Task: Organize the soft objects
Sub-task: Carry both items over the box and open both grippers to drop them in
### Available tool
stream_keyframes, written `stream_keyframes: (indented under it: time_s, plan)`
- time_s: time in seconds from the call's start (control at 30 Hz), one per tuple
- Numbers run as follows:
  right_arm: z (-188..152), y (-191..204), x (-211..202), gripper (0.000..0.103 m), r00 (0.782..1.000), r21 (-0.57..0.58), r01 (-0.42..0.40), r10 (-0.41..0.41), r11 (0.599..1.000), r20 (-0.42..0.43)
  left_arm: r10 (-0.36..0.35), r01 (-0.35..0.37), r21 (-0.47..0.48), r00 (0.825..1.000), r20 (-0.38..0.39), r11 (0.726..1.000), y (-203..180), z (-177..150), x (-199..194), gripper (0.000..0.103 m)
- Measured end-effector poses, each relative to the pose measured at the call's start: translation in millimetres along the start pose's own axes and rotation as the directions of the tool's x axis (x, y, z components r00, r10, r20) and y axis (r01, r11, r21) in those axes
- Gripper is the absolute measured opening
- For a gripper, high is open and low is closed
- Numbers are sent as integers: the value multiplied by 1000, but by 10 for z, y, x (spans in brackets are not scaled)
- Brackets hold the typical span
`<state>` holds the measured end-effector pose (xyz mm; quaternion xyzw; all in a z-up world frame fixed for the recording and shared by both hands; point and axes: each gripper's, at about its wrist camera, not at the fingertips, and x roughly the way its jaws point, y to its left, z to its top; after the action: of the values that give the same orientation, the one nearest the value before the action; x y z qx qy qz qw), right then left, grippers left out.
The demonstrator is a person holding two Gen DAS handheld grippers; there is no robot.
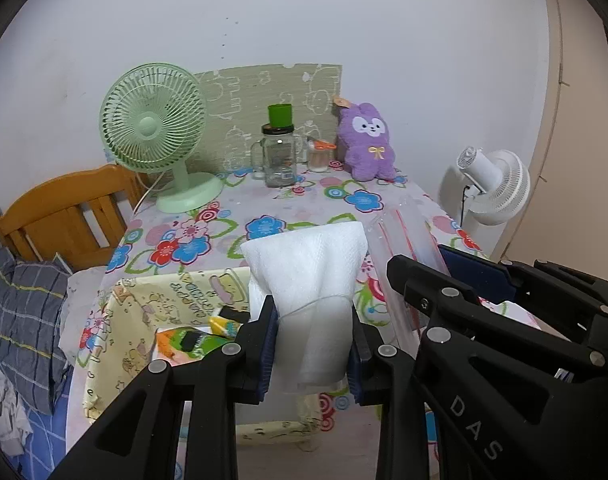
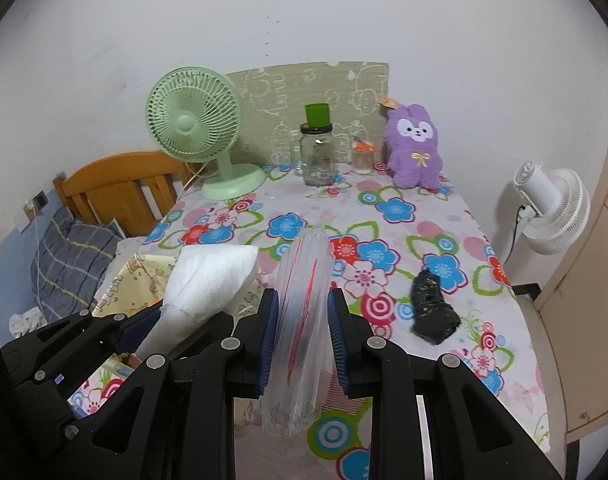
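We hold the light, compressible white paper towel clamped in the left gripper and the slippery clear zip bag clamped in the right gripper, above the table's near edge.

Both views are evenly and softly lit, fairly bright, with no hard shadows on the desk; the light's source is not visible. The white wall behind the green fan fades to grey toward the corners, where the fisheye rim turns black. Straight edges bow strongly near the frame borders. Close to the lens, the white paper towel blurs at its lower part, while things near the fan stay reasonably sharp. No glare shows.
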<state>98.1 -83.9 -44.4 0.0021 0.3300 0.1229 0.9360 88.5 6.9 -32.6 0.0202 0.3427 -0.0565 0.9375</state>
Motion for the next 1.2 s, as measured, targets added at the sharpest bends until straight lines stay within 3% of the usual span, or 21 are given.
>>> stream_keyframes:
  time_s: [0.97, 1.2]
  plan:
    - [-6, 706, 530, 28, 989, -107, -126, 116, 986, -96, 98, -107, -75, 989, -108, 991, 739, -207, 296, 30]
    - [-47, 833, 666, 28, 981, -109, -159, 145, 981, -125, 96, -111, -99, 985, -142, 989, 883, -275, 373, 36]
